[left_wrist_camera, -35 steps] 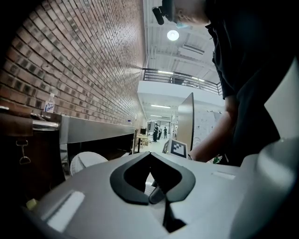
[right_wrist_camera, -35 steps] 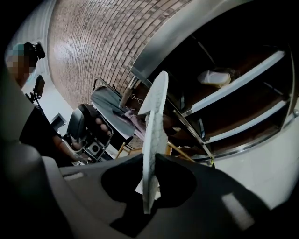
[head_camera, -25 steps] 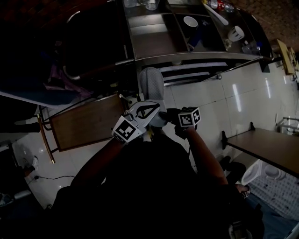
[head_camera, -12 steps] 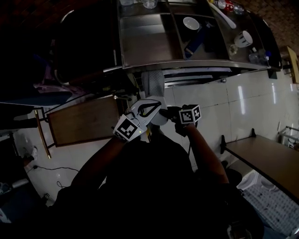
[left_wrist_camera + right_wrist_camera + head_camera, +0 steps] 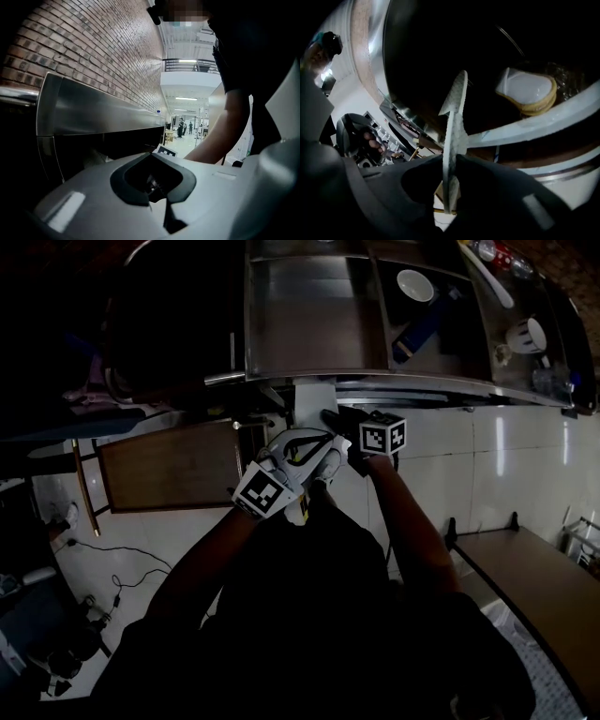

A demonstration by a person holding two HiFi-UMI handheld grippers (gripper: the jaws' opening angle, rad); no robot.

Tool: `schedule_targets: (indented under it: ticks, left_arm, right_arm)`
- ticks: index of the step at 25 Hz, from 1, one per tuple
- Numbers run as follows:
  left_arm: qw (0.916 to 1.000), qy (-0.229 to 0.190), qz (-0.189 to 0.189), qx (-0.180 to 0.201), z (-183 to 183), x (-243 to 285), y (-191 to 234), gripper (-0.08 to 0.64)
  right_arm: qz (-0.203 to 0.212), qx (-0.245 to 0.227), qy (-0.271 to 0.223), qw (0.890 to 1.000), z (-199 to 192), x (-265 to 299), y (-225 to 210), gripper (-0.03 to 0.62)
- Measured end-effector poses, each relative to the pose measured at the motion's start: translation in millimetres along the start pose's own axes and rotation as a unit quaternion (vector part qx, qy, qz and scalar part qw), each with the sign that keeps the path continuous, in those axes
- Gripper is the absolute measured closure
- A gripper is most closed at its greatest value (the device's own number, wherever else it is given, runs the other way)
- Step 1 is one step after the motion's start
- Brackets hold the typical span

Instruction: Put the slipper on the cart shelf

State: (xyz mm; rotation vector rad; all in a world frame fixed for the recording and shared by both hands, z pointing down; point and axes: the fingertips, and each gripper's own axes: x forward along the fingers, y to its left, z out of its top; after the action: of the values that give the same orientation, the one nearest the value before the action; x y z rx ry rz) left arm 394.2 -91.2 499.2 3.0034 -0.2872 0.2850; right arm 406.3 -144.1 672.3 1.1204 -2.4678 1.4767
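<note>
A pale grey slipper (image 5: 311,397) points toe-first at the steel cart (image 5: 375,382), its front end under the cart's top edge. My right gripper (image 5: 330,416) is shut on its heel. In the right gripper view the slipper (image 5: 454,136) shows edge-on as a thin strip pinched between the dark jaws (image 5: 451,173), reaching into a dark shelf space. My left gripper (image 5: 323,444), white, hovers just beside and below the slipper. In its own view the left gripper (image 5: 154,187) has its jaws together with nothing in them.
Inside the dark shelf lies a pale thing with a tan rim (image 5: 527,91). The cart's top carries a white bowl (image 5: 414,284), a mug (image 5: 528,334) and a blue object (image 5: 417,334). A wooden board (image 5: 169,465) stands at the left, a brown table (image 5: 534,577) at the right.
Both grippers and the slipper have moved forward to the cart. The slipper's toe, earlier out over the floor, now sits under the cart's top edge.
</note>
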Motion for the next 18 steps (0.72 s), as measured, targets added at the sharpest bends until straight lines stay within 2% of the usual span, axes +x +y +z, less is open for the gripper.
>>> schedule_targets:
  ticks: [9,12,18]
  left_arm:
    - [0.9989,-0.014,0.044,-0.010,-7,11,24,0.555]
    - [0.9986,-0.016,0.051,0.001,-10,14,30,0.555]
    - [0.9978,-0.012,0.061,-0.023,-12,13,32,0.555]
  right_arm:
    - [-0.017,-0.055,-0.074,0.996,48,19,-17,0.526]
    - [-0.024,-0.057,-0.083,0.995,58,25,-24,0.526]
    - [-0.027,-0.083,-0.100,0.991,75,35,-29,0.526]
